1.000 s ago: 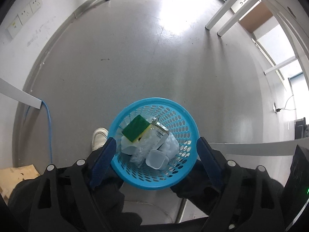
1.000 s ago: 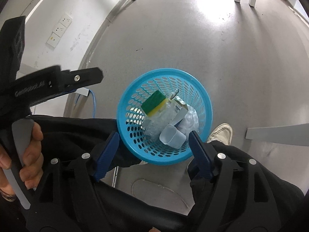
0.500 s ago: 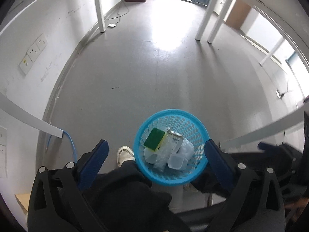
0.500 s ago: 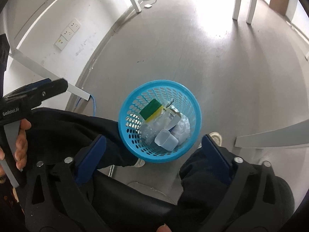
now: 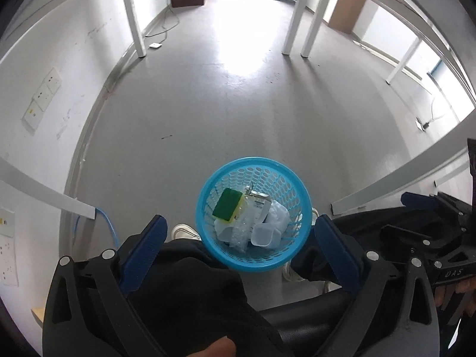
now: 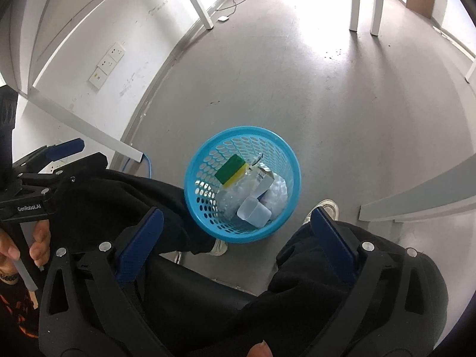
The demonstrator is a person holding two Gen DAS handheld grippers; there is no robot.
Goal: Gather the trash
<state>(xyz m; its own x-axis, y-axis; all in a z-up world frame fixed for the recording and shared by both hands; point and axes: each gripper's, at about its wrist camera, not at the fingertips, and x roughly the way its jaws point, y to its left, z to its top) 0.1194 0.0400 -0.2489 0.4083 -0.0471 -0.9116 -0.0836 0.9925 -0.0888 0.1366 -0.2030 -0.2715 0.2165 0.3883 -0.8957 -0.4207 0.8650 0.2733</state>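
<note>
A: Blue basket [image 5: 253, 255]?
B: On the floor [image 5: 238, 104] between the person's shoes, trash inside: sponge [image 5: 228, 207], clear cup [image 5: 263, 236].
A: Hand-held grippers?
B: Left hand-held gripper [image 5: 238, 241] and right hand-held gripper [image 6: 236, 233] above it, jaws wide, empty.

Black trousers [image 6: 342, 291], white shoes [image 5: 185, 232] — each tool [image 6: 236, 223] black-framed, blue pads [image 6: 139, 242], silver screws

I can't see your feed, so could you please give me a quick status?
Left claw and right claw open, empty. Trash in blue basket on floor. Nothing blocking.
</note>
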